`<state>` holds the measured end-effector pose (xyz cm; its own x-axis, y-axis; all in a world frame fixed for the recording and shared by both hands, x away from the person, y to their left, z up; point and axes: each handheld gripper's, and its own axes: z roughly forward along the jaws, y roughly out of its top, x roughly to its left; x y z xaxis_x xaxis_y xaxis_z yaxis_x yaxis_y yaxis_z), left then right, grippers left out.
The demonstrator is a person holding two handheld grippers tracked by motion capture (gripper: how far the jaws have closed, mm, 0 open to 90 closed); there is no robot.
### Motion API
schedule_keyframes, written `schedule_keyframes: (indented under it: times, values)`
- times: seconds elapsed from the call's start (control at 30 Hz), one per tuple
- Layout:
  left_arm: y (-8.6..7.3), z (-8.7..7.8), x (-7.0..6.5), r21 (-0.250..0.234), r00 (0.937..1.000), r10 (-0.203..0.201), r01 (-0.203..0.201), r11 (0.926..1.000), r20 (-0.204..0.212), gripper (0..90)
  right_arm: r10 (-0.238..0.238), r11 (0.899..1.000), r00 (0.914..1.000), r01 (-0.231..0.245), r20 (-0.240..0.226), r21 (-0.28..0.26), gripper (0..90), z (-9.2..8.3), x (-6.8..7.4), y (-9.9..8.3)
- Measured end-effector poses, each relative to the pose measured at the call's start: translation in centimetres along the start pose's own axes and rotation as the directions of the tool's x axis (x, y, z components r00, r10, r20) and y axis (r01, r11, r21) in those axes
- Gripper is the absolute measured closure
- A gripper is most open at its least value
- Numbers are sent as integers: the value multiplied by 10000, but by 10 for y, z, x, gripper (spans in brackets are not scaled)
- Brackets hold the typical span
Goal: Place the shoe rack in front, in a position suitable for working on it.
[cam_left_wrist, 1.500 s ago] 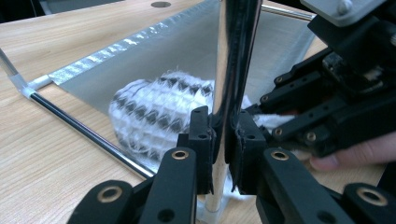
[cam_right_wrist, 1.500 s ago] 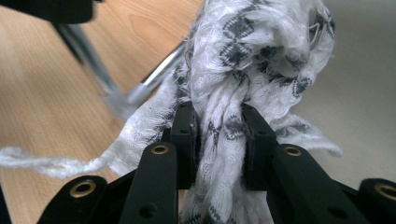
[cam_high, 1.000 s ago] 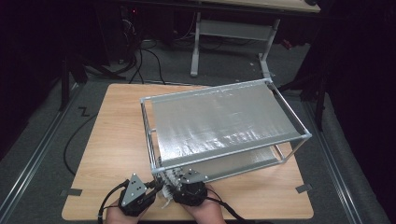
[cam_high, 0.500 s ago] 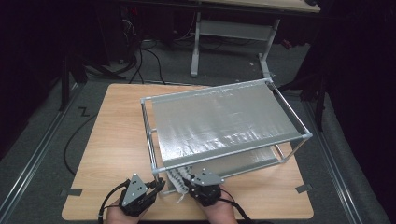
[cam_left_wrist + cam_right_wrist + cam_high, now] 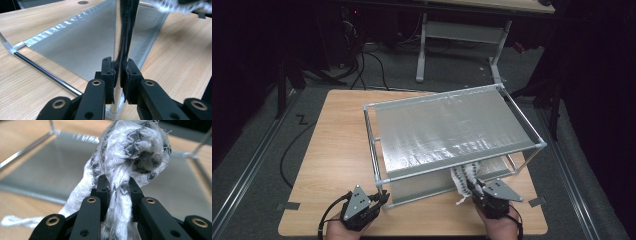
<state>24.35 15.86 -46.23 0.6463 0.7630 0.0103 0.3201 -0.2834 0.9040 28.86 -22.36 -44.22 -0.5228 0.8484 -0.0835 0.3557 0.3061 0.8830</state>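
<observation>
Already the right gripper (image 5: 473, 189) pinches the bunched cloth (image 5: 130, 152) at the rack's (image 5: 452, 131) near right edge, its length trailing toward the surface; the left gripper (image 5: 119, 75) clamps the near-left post (image 5: 122, 37).

My table (image 5: 337, 150) is pale wood with a smooth, matt grain. The rack (image 5: 452, 131) near its front edge has thin tubes of polished metal, glossy like a mirror, and a silver sheet with a dull, brushed shine. The cloth (image 5: 130, 152) is soft woven fabric, white with grey pattern, rough and frayed at its edges. My jaws are matt black plastic with small brass rings.
</observation>
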Motion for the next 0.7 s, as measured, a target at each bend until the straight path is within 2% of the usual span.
schedule_keyframes:
  times: [0.07, 0.1, 0.17, 0.23, 0.27, 0.3, 0.4, 0.43, 0.5, 0.6, 0.63, 0.67, 0.7]
  values:
    - [0, 0, 0, -12, 10000, -4, 4, 10000, -40, 808, 159, 9993, 9998, -154, 142, -327, 777, -8, -5, 3]
    - [0, 0, 0, -12, 10000, -4, 4, 10000, -40, 808, 159, 9993, 9998, -154, 142, -327, 777, -8, -5, 3]
    - [0, 0, -1, 46, 10000, -30, 30, 10000, -64, 809, 255, 9957, 9992, -225, 322, -901, 778, -20, -10, 8]
    - [0, -1, -3, 122, 9999, -152, 152, 9998, -26, 809, 254, 9946, 9989, -213, 386, -1015, 778, -23, -11, 10]
    - [0, 0, -1, 38, 10000, 45, -45, 10000, -86, 810, 439, 9912, 9982, -385, 401, -1270, 778, -27, -13, 13]
    - [0, 0, -1, -4, 10000, 45, -45, 10000, -62, 810, 545, 9862, 9971, -455, 524, -1589, 779, -34, -14, 18]
    - [0, 0, -1, 18, 10000, 28, -28, 10000, -37, 810, 453, 9821, 9968, -325, 654, -1854, 781, -39, -14, 21]
    - [0, 0, -1, 11, 10000, 70, -70, 10000, -44, 810, 389, 9774, 9957, -204, 841, -2105, 781, -45, -13, 25]
    - [0, 0, -1, 3, 10000, 69, -69, 10000, -50, 810, 608, 9719, 9945, -395, 855, -2322, 782, -49, -14, 28]
    - [-1, 0, -2, 49, 9999, -102, 102, 9999, 23, 809, 638, 9664, 9943, -402, 852, -2541, 782, -53, -12, 32]
    - [-1, 1, -2, 50, 9999, -109, 109, 9999, 49, 809, 593, 9586, 9944, -324, 869, -2830, 782, -58, -9, 36]
    - [-1, 1, -2, 40, 9999, -108, 108, 9999, 50, 810, 575, 9554, 9945, -292, 881, -2939, 782, -61, -8, 39]
    - [-1, 1, -1, -49, 10000, 43, -43, 10000, -28, 810, 612, 9505, 9944, -319, 856, -3091, 782, -63, -7, 41]
